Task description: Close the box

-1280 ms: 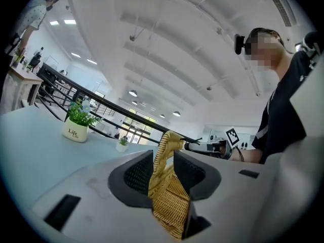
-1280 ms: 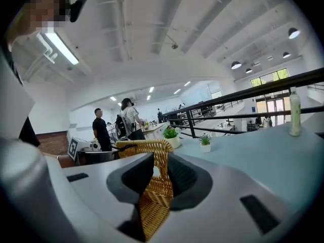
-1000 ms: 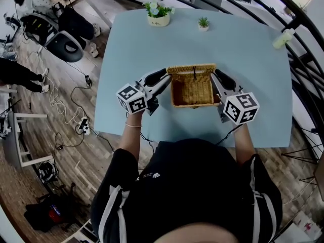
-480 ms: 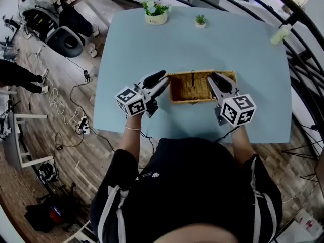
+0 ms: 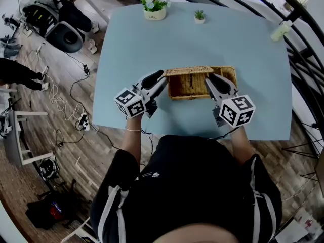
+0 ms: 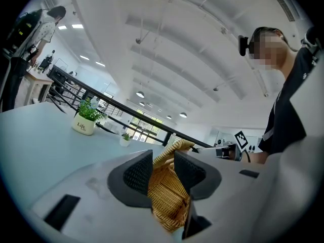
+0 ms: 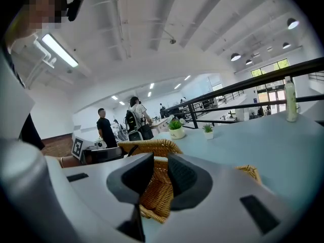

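Near the person's edge of the light blue surface (image 5: 253,54) sits the wicker box (image 5: 198,86). Its woven inside shows from above. The lid (image 5: 190,70) is not down: its edge runs along the box's far side, over the left part, with a dark loop hanging at its middle.

At the box's left end is the left hand-held gripper (image 5: 163,78), its marker cube (image 5: 130,103) on the side away from the box. In the left gripper view a rounded wicker edge (image 6: 169,186) rises between the two dark pads (image 6: 139,173) and fills the gap. The pads lie against the weave on both sides, and the jaws are opening; whether that edge belongs to the lid or the wall I cannot tell.

At the box's near side, towards its right end, is the right hand-held gripper (image 5: 211,81), with its own cube (image 5: 237,111) nearer the person. In the right gripper view its jaws stand narrow, with a wicker wall (image 7: 157,196) running down between them and filling the slot.

Beyond the box, near the far edge of the surface, stand a white pot of flowers (image 5: 154,7) and a smaller potted plant (image 5: 199,16), well apart from it. Far to the box's right and beyond it, a pale bottle (image 5: 281,30) stands at the surface's corner.
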### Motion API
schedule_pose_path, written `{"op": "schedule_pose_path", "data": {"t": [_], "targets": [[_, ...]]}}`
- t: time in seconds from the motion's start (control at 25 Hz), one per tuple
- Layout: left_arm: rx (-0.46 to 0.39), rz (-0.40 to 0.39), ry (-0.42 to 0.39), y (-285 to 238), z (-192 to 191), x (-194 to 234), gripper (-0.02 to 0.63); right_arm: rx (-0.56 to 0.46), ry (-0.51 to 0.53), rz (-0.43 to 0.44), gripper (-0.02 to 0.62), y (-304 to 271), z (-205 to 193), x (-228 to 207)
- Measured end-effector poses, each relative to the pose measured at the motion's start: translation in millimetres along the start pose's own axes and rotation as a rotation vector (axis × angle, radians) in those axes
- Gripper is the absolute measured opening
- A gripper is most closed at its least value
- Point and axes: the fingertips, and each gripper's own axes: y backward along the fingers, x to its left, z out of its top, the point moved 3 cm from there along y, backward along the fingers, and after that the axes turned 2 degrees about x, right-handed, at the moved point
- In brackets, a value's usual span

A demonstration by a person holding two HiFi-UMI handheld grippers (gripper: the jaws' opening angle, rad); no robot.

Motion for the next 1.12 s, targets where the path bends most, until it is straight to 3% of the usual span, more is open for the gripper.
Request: {"op": "schedule_pose_path", "data": {"t": [1.12], "targets": [[-0.006,0.106,0.104,12.9,-31.6,-19.2,0.110,0.075,-0.040,0.094,0.086,6.6,-27.2,3.6]]}}
